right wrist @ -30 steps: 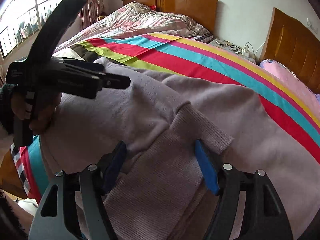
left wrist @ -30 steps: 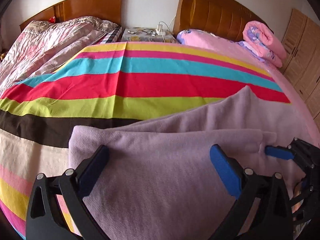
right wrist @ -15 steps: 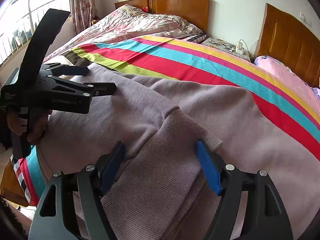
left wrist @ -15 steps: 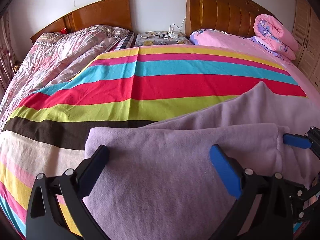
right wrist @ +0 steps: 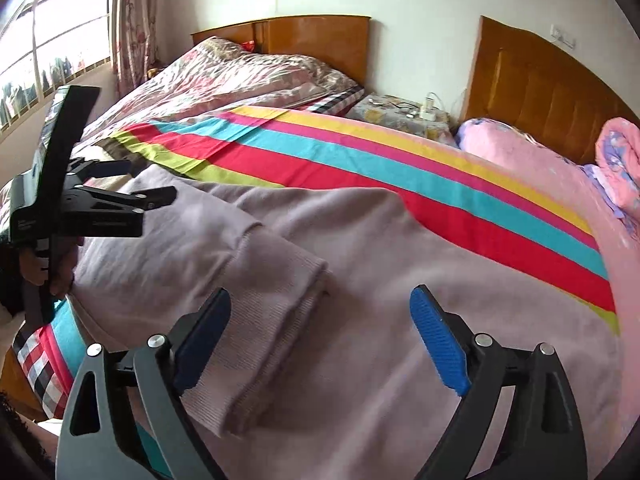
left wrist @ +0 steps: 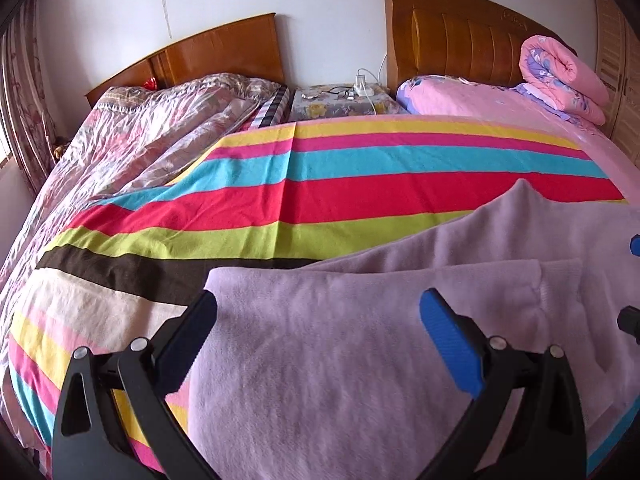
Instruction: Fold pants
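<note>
The lilac pants (left wrist: 360, 360) lie on the striped bedspread (left wrist: 360, 196), one leg laid over the other. My left gripper (left wrist: 320, 328) is open and empty, hovering over the folded layer near its left corner. My right gripper (right wrist: 320, 320) is open and empty above the ribbed cuff (right wrist: 256, 340) of the pants (right wrist: 400, 280). The left gripper (right wrist: 120, 196) also shows at the left of the right wrist view, held by a hand. A blue tip of the right gripper shows at the right edge of the left wrist view (left wrist: 634, 245).
Two beds stand side by side with wooden headboards (left wrist: 460, 36). A crumpled floral quilt (left wrist: 160, 132) lies at the left. A nightstand (left wrist: 340, 102) with a power strip sits between the beds. A rolled pink quilt (left wrist: 560, 76) lies at the far right. A window (right wrist: 48, 44) is at the left.
Both grippers have pulled back and risen from the pants, staying open. The pants lie still, and the right gripper has slid almost out of the left wrist view.
</note>
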Demonstrator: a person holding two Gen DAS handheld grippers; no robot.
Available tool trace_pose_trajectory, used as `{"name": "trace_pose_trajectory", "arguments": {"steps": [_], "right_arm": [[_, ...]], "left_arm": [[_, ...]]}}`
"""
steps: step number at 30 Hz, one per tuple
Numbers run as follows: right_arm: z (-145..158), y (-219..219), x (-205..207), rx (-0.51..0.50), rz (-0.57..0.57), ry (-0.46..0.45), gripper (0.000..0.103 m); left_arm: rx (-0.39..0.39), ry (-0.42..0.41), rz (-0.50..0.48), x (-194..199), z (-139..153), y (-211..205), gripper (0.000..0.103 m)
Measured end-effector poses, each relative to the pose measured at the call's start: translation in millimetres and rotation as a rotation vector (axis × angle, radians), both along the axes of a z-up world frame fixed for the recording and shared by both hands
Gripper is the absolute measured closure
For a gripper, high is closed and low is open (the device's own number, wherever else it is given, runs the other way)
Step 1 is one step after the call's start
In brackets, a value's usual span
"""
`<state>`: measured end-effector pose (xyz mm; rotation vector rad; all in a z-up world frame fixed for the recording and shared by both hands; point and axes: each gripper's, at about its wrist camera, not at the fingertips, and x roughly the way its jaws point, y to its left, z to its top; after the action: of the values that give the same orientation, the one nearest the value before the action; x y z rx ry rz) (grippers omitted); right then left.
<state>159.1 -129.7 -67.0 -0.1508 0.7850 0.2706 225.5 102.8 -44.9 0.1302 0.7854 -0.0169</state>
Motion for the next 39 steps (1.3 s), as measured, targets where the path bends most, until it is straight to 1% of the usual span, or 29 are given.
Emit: {"name": "trace_pose_trajectory", "arguments": {"steps": [2, 3, 5, 6, 7, 8, 9, 10, 11, 12, 13, 15, 17, 18, 19, 20, 21, 22, 24, 25, 26, 28, 29, 30, 31, 34, 38, 39], "right_arm": [[-11.0, -24.9, -10.0, -0.024, -0.063, 0.039, 0.015], [-18.8, -35.0, -16.9, -0.041, -0.087, 0.056, 0.015], [-36.1, -49.4, -31.3, -0.072, -0.105, 0.090, 0.015], [-45.1, -56.1, -38.9, -0.077, -0.107, 0.103, 0.015], [-46.8, -65.4, -46.6, -0.028, -0.108, 0.081, 0.015], [-47.9, -74.1, -52.2, 0.010, -0.116, 0.088, 0.015], [-46.9, -80.9, -56.3, 0.025, -0.126, 0.095, 0.015], [-42.8, -88.1, -61.3, 0.031, -0.137, 0.094, 0.015], [-37.8, -94.3, -66.3, 0.033, -0.147, 0.080, 0.015], [-32.3, -100.9, -71.1, 0.034, -0.160, 0.054, 0.015], [-29.0, -107.2, -75.6, 0.038, -0.173, 0.036, 0.015], [-24.8, -120.1, -78.5, 0.057, -0.199, 0.009, 0.015], [-23.2, -129.6, -77.4, 0.071, -0.228, -0.018, 0.015], [-22.2, -133.8, -73.1, 0.074, -0.242, -0.016, 0.015], [-20.6, -134.6, -67.2, 0.075, -0.241, -0.017, 0.015], [-17.5, -134.9, -61.0, 0.076, -0.222, -0.026, 0.015], [-15.2, -136.8, -53.0, 0.066, -0.202, -0.023, 0.015], [-14.3, -137.6, -43.7, 0.040, -0.192, -0.006, 0.015], [-15.8, -141.6, -25.0, -0.004, -0.136, 0.038, 0.015], [-19.8, -146.8, -15.2, 0.003, -0.094, 0.073, 0.015], [-27.2, -154.0, -4.4, 0.013, -0.072, 0.129, 0.015], [-44.7, -168.0, 8.7, -0.044, -0.101, 0.235, 0.015], [-44.0, -173.9, 4.8, -0.019, -0.065, 0.229, 0.015], [-43.9, -179.6, -0.5, -0.008, -0.041, 0.243, 0.014], [-43.7, -184.4, -7.9, -0.012, -0.024, 0.247, 0.014], [-42.9, -190.1, -31.9, -0.043, 0.017, 0.244, 0.014], [-36.2, -187.1, -40.9, -0.085, 0.024, 0.241, 0.015], [-32.2, -184.2, -42.8, -0.094, 0.017, 0.220, 0.015]], "left_arm": [[0.004, -0.023, -0.002, -12.9, 5.3, -7.3, 0.001], [0.012, -0.027, -0.002, -18.7, 3.1, -9.1, 0.001], [0.046, -0.018, 0.005, -26.6, -9.9, -10.6, 0.001], [0.069, 0.005, 0.011, -27.0, -20.1, -9.9, 0.001], [0.088, 0.042, 0.020, -24.2, -30.9, -7.6, 0.001], [0.071, 0.047, 0.022, -24.4, -34.9, -4.0, 0.001], [0.059, 0.047, 0.035, -24.7, -32.0, -2.4, 0.001], [0.075, 0.060, 0.050, -22.7, -26.8, -5.4, 0.001], [0.087, 0.053, 0.047, -21.7, -17.4, -11.6, 0.002], [0.076, 0.023, 0.023, -22.2, -4.0, -21.3, 0.002], [0.056, -0.011, -0.018, -21.8, 11.8, -35.2, 0.002], [0.038, -0.063, -0.132, -17.1, 39.1, -76.6, 0.001], [0.028, -0.083, -0.287, -9.2, 50.6, -132.7, 0.001], [0.022, -0.071, -0.364, -3.3, 48.7, -161.4, 0.001], [0.016, -0.043, -0.442, 3.7, 40.9, -191.3, 0.001], [0.015, -0.009, -0.497, 12.6, 30.1, -217.5, 0.001], [0.018, 0.026, -0.523, 23.3, 17.5, -240.8, 0.001], [0.016, 0.063, -0.531, 32.8, 5.2, -259.4, 0.002], [-0.012, 0.137, -0.541, 49.2, -15.9, -284.5, 0.002], [-0.007, 0.155, -0.535, 54.8, -24.6, -293.2, 0.002], [0.009, 0.164, -0.529, 57.9, -33.3, -299.8, 0.002], [0.065, 0.178, -0.507, 60.3, -51.3, -311.5, 0.002], [0.051, 0.169, -0.502, 61.1, -57.2, -309.3, 0.001], [0.025, 0.172, -0.491, 64.6, -58.7, -306.0, 0.001], [0.002, 0.191, -0.481, 69.2, -59.2, -303.2, 0.001], [-0.026, 0.197, -0.437, 77.2, -61.2, -297.0, 0.001], [-0.021, 0.179, -0.421, 77.9, -59.7, -295.1, 0.001], [-0.022, 0.178, -0.420, 77.8, -59.4, -295.2, 0.001]]}}
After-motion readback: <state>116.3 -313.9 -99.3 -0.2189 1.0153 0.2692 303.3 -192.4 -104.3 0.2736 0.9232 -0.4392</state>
